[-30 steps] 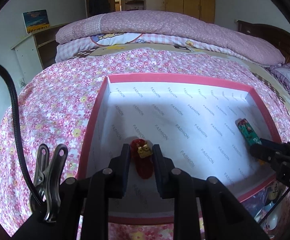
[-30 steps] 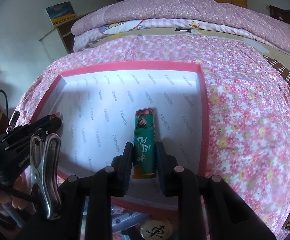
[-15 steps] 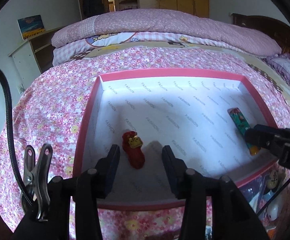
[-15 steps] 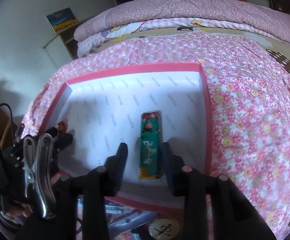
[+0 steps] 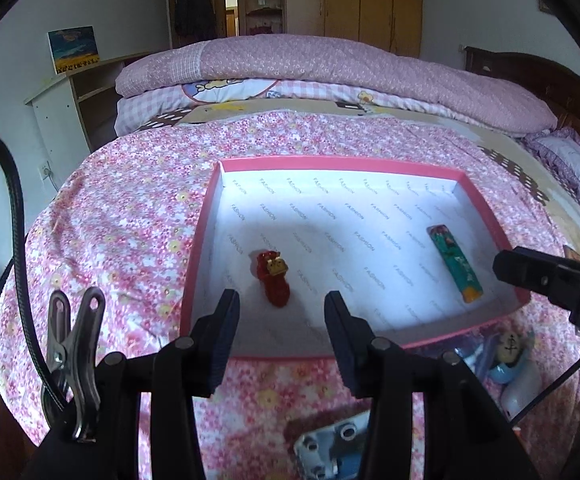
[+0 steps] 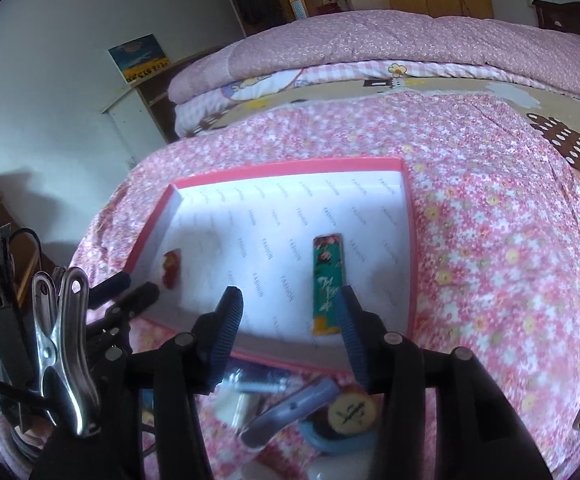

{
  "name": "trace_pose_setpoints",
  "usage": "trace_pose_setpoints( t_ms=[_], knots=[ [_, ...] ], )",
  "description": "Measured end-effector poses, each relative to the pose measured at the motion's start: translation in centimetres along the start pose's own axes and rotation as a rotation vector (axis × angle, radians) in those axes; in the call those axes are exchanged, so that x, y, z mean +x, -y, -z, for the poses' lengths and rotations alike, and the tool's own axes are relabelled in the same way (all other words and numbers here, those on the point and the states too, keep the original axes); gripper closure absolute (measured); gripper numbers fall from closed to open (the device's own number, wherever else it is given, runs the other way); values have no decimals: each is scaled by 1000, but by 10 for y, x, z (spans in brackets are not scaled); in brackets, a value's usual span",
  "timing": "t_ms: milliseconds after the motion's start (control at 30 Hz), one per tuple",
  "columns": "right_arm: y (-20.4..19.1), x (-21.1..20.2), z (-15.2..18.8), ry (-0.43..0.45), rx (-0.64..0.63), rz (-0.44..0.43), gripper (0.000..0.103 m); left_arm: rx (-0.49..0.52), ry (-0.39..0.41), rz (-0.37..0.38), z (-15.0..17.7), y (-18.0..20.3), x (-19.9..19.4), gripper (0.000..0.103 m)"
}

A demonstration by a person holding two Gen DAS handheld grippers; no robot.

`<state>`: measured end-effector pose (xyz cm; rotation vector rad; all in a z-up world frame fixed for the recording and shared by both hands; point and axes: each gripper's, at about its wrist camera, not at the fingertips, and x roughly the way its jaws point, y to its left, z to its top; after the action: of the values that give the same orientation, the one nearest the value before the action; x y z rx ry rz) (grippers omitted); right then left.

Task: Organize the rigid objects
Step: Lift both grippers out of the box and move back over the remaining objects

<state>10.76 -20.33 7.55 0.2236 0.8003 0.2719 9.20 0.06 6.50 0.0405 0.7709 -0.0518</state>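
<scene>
A pink-rimmed box [image 5: 330, 161] with a white printed floor lies on the flowered bedspread. A small red toy figure [image 5: 273, 278] lies near its left wall. A green printed lighter [image 5: 454, 262] lies near its right wall. My left gripper [image 5: 282, 308] is open over the box's near edge, the red toy just beyond its fingers and untouched. In the right wrist view my right gripper [image 6: 288, 300] has its jaws opening. The lighter [image 6: 327, 280] rests on the box floor, its near end beside the right finger, not pressed. The red toy [image 6: 171, 269] and the left gripper [image 6: 126, 288] show at the left.
Loose items sit on the bed in front of the box: a round disc with a dark mark [image 6: 348, 414], blue and white plastic pieces [image 5: 518, 384] and a grey part with holes [image 5: 330, 448]. Folded quilts [image 5: 330, 72] lie across the far bed. A shelf [image 5: 74, 92] stands left.
Both grippers let go of their objects and opened. Both pulled back and up from the box, leaving the red toy and the lighter lying on its floor.
</scene>
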Motion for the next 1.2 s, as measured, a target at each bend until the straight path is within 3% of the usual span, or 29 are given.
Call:
trace_pose_setpoints(
  t_ms=[367,1200],
  knots=[
    [-14,-28,28,-11,-28,-27,54,-22,-15,40,24,-1,-27,56],
    [-16,-42,78,-69,-21,-78,54,-36,-86,108,61,1,-43,56]
  ],
)
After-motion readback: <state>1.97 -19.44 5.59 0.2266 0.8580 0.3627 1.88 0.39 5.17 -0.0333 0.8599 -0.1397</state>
